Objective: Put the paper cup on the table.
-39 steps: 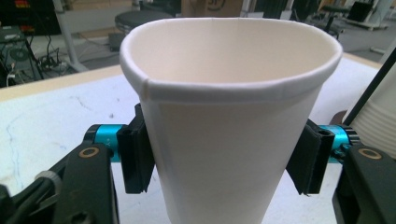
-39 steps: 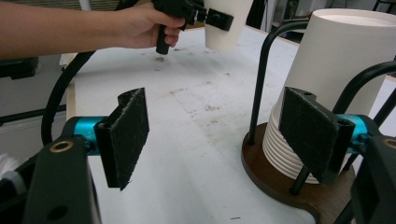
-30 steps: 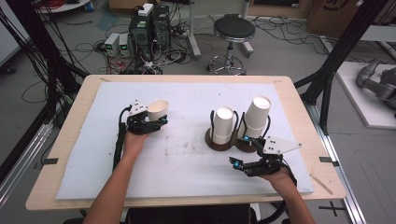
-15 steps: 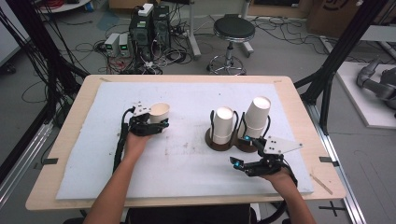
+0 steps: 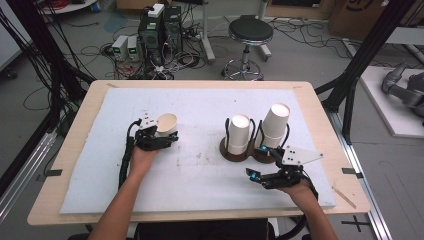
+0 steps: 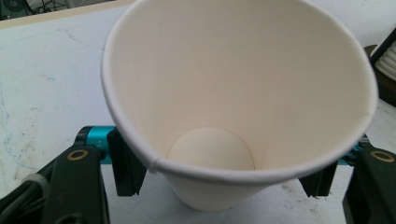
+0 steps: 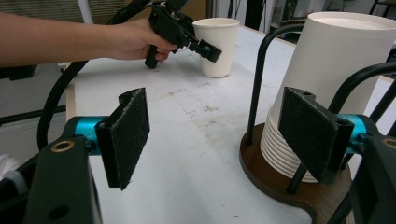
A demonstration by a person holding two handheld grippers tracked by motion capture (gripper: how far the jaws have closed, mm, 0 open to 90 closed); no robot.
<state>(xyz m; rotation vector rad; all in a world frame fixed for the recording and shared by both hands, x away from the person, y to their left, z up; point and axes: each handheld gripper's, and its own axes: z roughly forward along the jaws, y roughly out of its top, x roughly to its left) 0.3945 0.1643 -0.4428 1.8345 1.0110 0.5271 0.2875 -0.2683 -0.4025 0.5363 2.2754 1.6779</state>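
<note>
While my left claw (image 5: 167, 140) stands around the paper cup (image 5: 167, 125), its jaws have just been opening, and in the left gripper view the pads sit a little off the cup's wall on both sides, so the cup (image 6: 233, 93) stands upright between them on its own, on the left half of the white mat (image 5: 200, 170). To finish this release well, I judge I should open a touch more, then draw the claw straight back toward me and level, so neither pad catches the rim and tips the light cup. My right claw (image 5: 265, 162) rests wide open and empty near the table's front right, just before two dark round stands. The right-hand stand holds a tall stack of upturned cups (image 5: 275, 125); the left-hand one holds a shorter stack (image 5: 239, 132). The mat, scuffed with small dark marks, covers most of a pale wooden table (image 5: 65, 160). Beyond it lie a grey floor, tangled cables, computer boxes (image 5: 160, 25) and a round black stool (image 5: 247, 32).
</note>
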